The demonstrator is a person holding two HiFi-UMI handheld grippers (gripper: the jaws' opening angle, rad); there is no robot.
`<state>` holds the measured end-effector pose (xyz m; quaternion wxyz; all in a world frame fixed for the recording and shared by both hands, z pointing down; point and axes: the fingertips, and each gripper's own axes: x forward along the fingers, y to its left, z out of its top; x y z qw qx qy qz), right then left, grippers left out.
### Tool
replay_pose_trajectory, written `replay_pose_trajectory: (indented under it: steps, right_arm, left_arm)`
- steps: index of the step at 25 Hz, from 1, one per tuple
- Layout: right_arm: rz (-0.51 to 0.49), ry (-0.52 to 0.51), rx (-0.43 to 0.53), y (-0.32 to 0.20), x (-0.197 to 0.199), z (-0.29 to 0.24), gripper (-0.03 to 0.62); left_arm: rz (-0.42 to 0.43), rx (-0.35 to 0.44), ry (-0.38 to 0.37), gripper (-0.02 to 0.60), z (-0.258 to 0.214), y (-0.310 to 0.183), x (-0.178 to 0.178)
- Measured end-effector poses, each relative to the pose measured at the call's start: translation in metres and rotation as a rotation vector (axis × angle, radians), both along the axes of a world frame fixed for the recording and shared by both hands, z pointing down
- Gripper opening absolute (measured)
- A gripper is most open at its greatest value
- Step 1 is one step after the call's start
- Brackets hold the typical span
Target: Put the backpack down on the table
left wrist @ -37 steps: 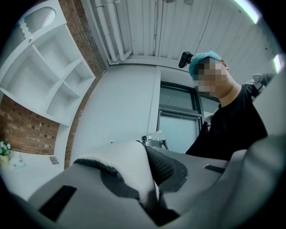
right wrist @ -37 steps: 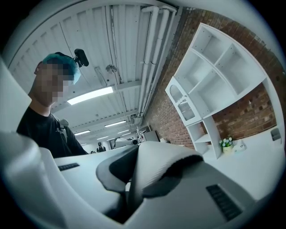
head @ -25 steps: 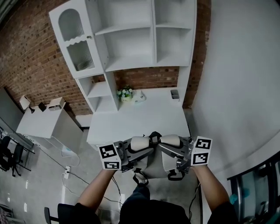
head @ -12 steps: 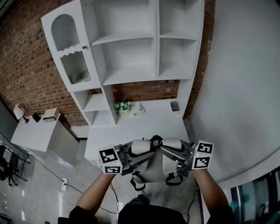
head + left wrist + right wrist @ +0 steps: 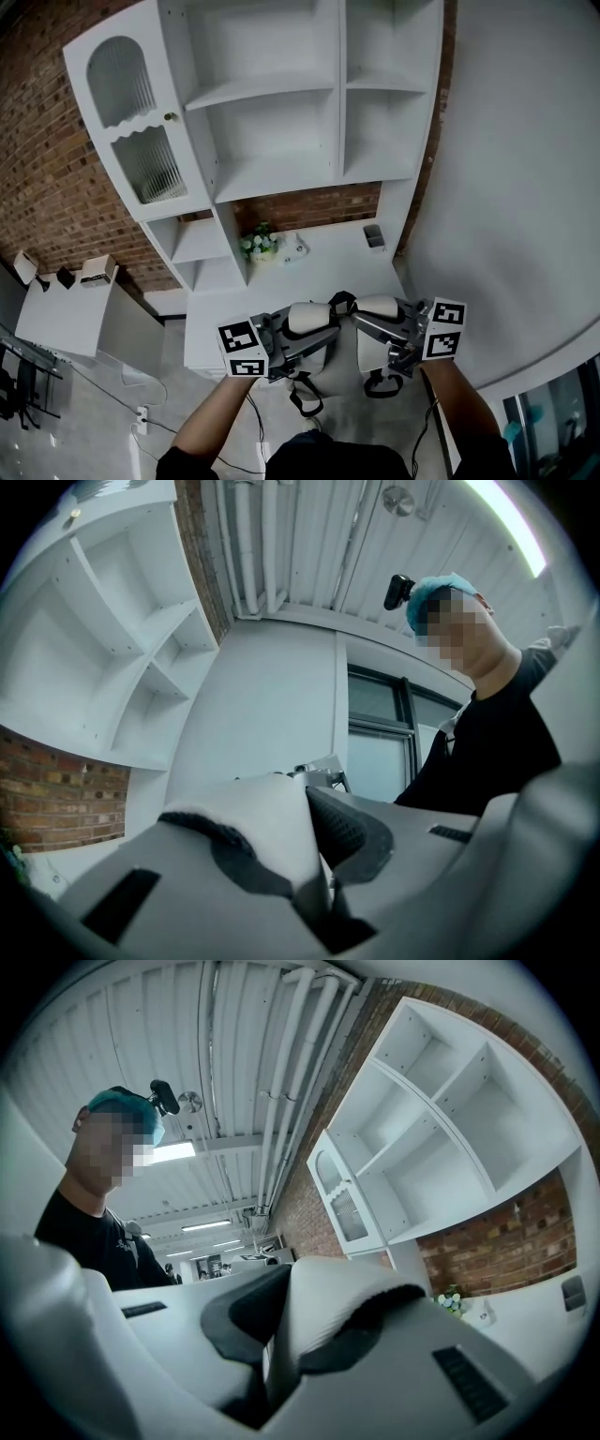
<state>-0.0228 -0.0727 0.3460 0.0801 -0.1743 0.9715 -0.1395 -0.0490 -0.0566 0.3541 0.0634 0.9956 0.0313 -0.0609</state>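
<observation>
Head view: the left gripper (image 5: 317, 330) and right gripper (image 5: 367, 323) each clamp padded straps (image 5: 267, 832) of the white fabric backpack (image 5: 337, 364), whose dangling body may snag the edge of the white table (image 5: 309, 274).

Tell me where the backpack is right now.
Head view, bottom centre: the backpack hangs by its shoulder straps from the left gripper and the right gripper, at the near edge of the white table.

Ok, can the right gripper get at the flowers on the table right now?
Probably not: the right gripper is shut on the backpack strap, though nothing on the table seems to block the flowers.
</observation>
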Motion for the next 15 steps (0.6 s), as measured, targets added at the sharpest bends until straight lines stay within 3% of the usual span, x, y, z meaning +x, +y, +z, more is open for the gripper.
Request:
replay_pose_trajectory:
  steps: [8, 15]
  right_arm:
    - [0.074, -0.019, 0.004, -0.034, -0.006, -0.009, 0.044]
    - [0.064, -0.016, 0.029, -0.060, -0.009, -0.020, 0.044]
  left_arm:
    - [0.037, -0.008, -0.008, 0.055, -0.008, -0.029, -0.007]
    - [0.011, -0.010, 0.014, 0.055, -0.020, -0.060, -0.010]
